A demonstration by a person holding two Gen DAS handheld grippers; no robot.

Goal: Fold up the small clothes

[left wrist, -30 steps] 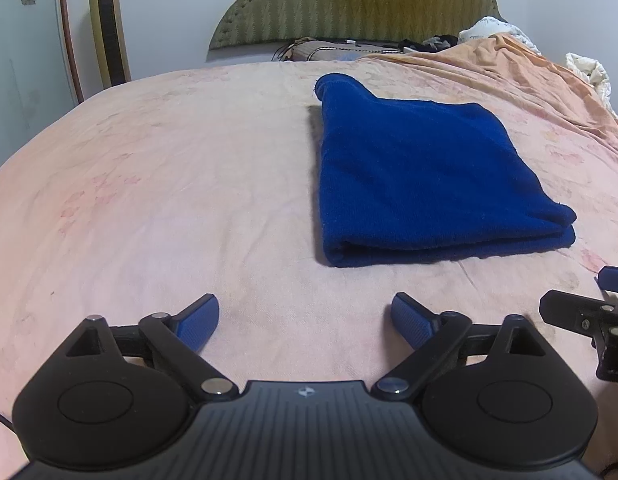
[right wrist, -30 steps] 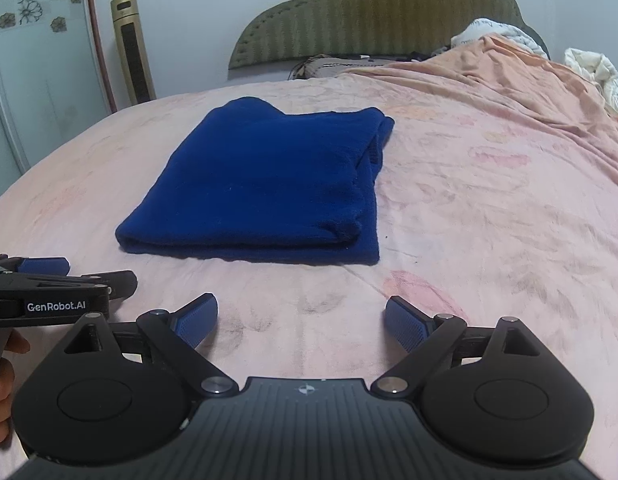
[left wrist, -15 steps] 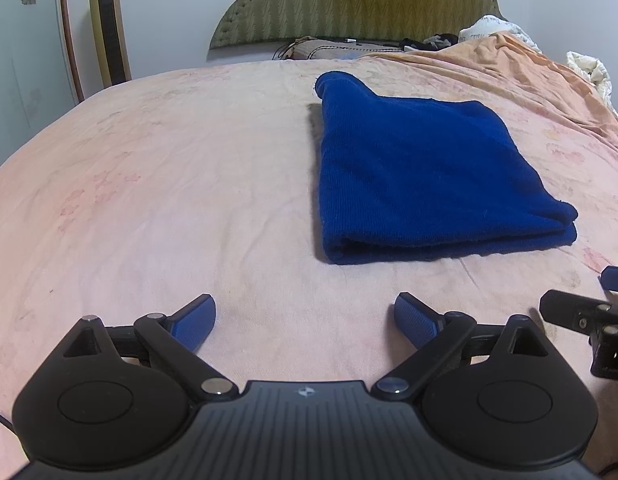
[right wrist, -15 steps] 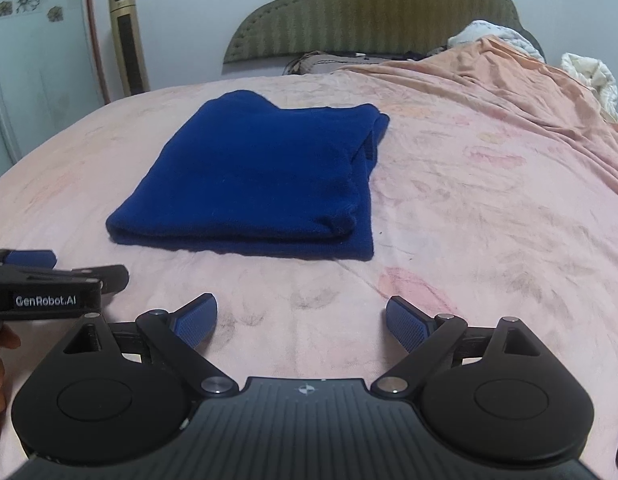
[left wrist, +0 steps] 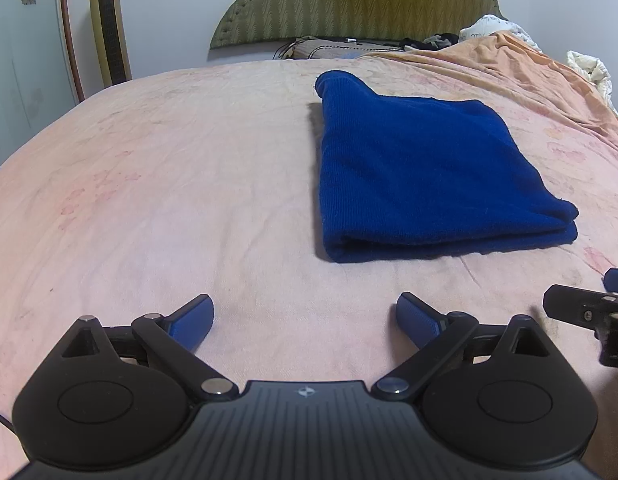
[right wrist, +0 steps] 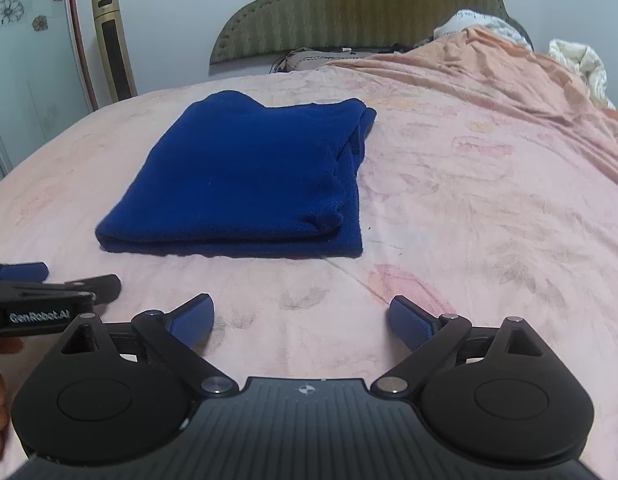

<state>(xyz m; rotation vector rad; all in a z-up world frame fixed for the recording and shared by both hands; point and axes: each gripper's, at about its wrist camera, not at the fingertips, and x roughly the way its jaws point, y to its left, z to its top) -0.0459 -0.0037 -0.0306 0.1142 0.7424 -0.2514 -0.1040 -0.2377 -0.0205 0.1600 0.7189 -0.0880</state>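
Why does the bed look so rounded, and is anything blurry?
Left wrist view: the fisheye lens bulges the pink bedsheet and darkens the corners; the blue folded garment is sharp under soft, even light. Right wrist view: same bulge, the headboard slightly soft, the garment casting only a thin shadow.

The folded blue garment [left wrist: 421, 176] is a fuzzy, matt knit with fine ribs. The pink bedsheet [left wrist: 189, 184] is thin, soft, creased cloth. Both grippers are matt black plastic with 2 blue ribbed pads [right wrist: 193, 320] and small shiny metal rivets. The headboard [right wrist: 349, 4] looks like padded, quilted fabric.
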